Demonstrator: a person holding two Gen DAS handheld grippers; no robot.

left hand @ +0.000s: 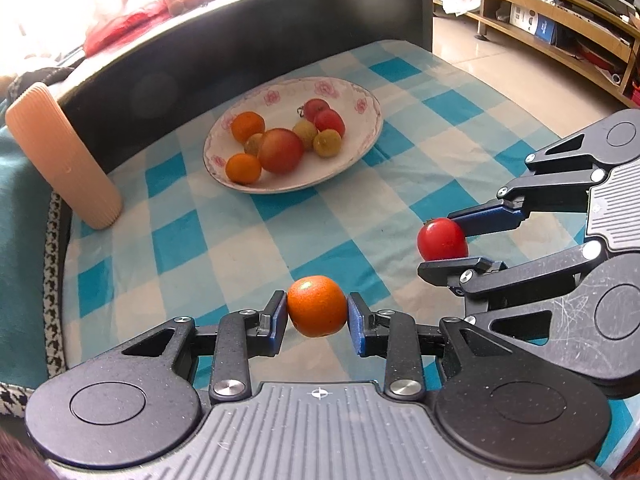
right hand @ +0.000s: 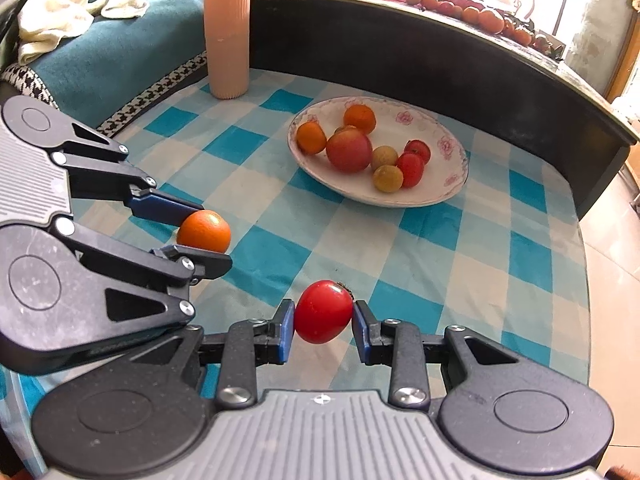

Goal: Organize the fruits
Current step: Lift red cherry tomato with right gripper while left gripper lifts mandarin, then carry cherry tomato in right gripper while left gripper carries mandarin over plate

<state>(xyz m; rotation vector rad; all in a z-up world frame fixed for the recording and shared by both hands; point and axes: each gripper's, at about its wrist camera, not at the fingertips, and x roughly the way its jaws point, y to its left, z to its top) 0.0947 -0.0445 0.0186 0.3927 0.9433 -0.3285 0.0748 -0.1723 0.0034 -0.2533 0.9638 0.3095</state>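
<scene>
My left gripper (left hand: 317, 312) is shut on a small orange (left hand: 317, 306), held above the blue-and-white checked cloth (left hand: 248, 240). To its right my right gripper (left hand: 444, 245) is shut on a red tomato (left hand: 442, 239). In the right wrist view the tomato (right hand: 323, 311) sits between the blue pads of the right gripper (right hand: 324, 316), and the left gripper (right hand: 205, 236) carries the orange (right hand: 204, 231) at the left. A white flowered plate (left hand: 356, 96) (right hand: 448, 188) farther back holds oranges, a large apple (left hand: 280, 150), two red tomatoes and small yellowish fruits.
A ribbed beige cylinder (left hand: 60, 156) (right hand: 226, 32) stands at the cloth's far left corner. A dark raised ledge (left hand: 240, 40) runs behind the plate, with more fruit (right hand: 480, 14) along its top. Teal fabric (right hand: 120, 60) lies left; wooden shelves (left hand: 560, 28) stand right.
</scene>
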